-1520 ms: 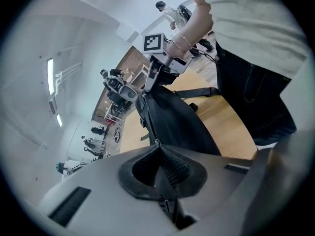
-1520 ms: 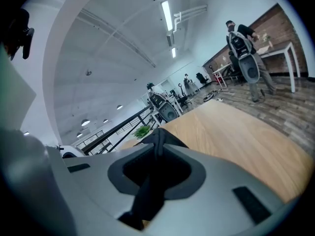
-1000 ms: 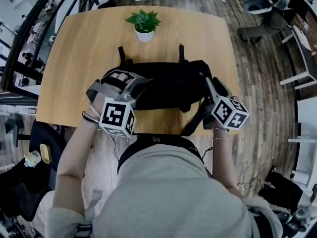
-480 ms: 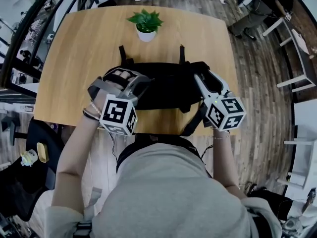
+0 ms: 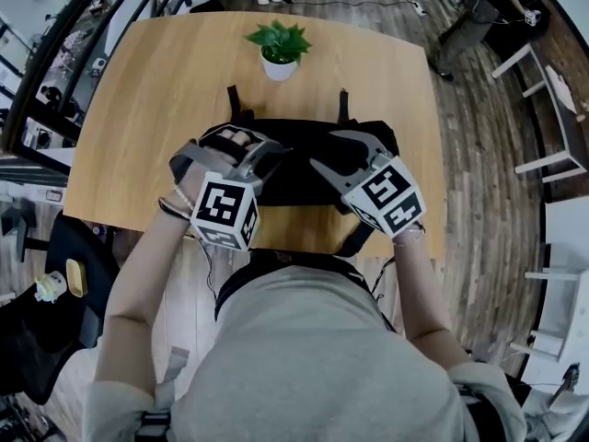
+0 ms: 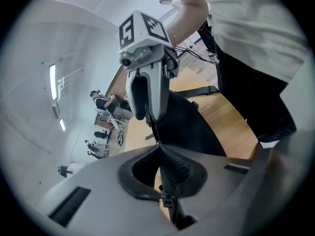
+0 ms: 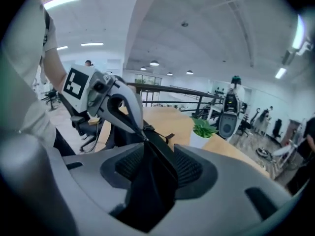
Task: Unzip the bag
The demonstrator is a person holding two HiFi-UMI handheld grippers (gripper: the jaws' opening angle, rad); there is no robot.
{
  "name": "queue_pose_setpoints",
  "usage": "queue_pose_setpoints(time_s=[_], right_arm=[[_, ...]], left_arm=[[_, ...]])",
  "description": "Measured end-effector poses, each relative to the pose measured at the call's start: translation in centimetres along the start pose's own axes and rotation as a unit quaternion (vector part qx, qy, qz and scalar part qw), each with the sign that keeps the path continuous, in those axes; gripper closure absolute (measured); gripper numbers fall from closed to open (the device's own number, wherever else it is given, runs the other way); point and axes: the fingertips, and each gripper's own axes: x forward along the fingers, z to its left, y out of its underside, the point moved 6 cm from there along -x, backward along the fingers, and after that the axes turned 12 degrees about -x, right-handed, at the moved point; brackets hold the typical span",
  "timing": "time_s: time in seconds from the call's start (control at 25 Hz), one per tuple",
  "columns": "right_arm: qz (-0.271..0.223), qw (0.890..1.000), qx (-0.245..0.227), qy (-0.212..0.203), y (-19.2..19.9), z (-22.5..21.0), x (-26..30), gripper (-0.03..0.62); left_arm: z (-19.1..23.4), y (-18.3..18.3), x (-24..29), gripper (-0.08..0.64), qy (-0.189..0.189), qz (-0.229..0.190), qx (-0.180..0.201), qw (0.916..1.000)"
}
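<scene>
potted plant (image 5: 280,44): upright, far side | table (image 5: 138,127): wooden | floor (image 5: 479,155): planks

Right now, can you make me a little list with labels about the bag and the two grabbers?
table: wooden
bag: black, lying near the table's front edge
plant: small, green, in a white pot, behind the bag
left gripper: shut, tips at the bag
right gripper: open, jaws have just been opening, black bag fabric between them, not pinched
</scene>
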Motion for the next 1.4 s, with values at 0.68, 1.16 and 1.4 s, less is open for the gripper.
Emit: queue_pose_setpoints(time_s=[0.68,1.16,1.4], right_arm=[[0.067,0.989,-0.103,-0.078,0.0,1.8,3.3,0.558],[0.068,0.993,-0.076,-0.056,0.3,1.8,3.0,0.563],[0.069,0.994,-0.067,-0.047,0.5,1.6,3.1,0.563]], left_arm=[[-0.8,1.0,-0.7,0.543,0.008,0.013,-0.005,0.9999],[-1.4,3.7,-3.0,0.543,-0.006,0.031,-0.034,0.9989],[-1.6,5.8,-4.3,0.543,-0.014,0.051,-0.053,0.9972]])
